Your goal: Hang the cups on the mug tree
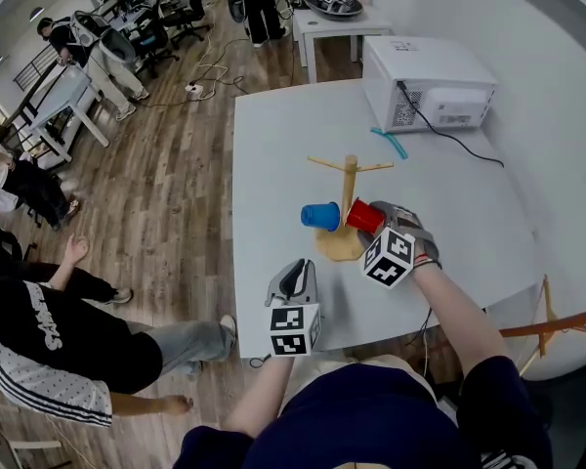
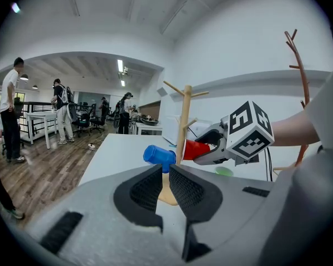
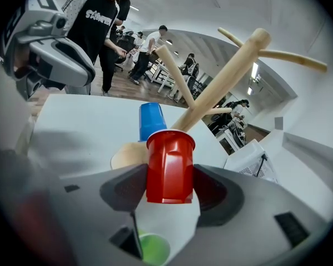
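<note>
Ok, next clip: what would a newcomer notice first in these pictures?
The red cup, clamped in the right gripper, held right at the trunk of the mug tree mid-table. A blue cup already hangs on the tree's left side in the head view. The left gripper hovers shut and empty near the front edge of the table.

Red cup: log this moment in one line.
right gripper: shut on red cup | blue cup: on tree | left gripper: shut, empty

We find the mug tree [image 1: 349,198] mid-frame on the table [image 1: 273,145], a cup [image 1: 320,216] at its left, a second cup [image 1: 364,217] just right, a microwave [image 1: 428,83] behind at upper right.
</note>
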Tool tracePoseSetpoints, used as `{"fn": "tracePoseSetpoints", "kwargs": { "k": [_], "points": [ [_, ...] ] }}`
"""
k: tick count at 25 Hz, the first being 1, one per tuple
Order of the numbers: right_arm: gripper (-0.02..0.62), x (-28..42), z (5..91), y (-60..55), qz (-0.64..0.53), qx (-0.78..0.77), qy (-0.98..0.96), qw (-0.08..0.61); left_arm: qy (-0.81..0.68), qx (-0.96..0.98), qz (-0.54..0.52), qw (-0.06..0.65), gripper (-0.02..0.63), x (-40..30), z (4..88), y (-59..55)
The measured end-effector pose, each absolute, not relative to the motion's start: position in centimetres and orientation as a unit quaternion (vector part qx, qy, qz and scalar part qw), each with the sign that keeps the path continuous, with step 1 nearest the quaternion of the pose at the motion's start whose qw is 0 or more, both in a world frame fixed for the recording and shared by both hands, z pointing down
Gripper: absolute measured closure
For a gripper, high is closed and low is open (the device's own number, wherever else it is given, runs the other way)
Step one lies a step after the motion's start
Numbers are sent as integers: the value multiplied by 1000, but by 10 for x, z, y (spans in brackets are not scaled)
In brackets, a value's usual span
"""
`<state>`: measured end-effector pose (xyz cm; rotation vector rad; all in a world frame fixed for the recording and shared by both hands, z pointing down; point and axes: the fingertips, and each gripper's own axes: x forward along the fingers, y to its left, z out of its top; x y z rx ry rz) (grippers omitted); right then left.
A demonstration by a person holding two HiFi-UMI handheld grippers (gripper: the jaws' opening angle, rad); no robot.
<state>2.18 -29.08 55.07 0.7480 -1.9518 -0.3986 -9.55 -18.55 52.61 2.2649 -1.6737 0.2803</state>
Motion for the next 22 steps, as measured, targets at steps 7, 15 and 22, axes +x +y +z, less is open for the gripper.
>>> {"fn": "tracePoseSetpoints", "kwargs": {
  "k": [7, 15, 22],
  "points": [
    [327, 23, 552, -289, -160, 313, -804, 480, -583, 792, 97, 154, 584, -95, 529, -184],
    [327, 25, 551, -288, -162, 317, -803, 478, -582, 793, 98, 153, 584, -94, 528, -185],
    [327, 25, 544, -284, -163, 324, -805, 470, -581, 793, 99, 152, 584, -94, 527, -183]
  ]
}}
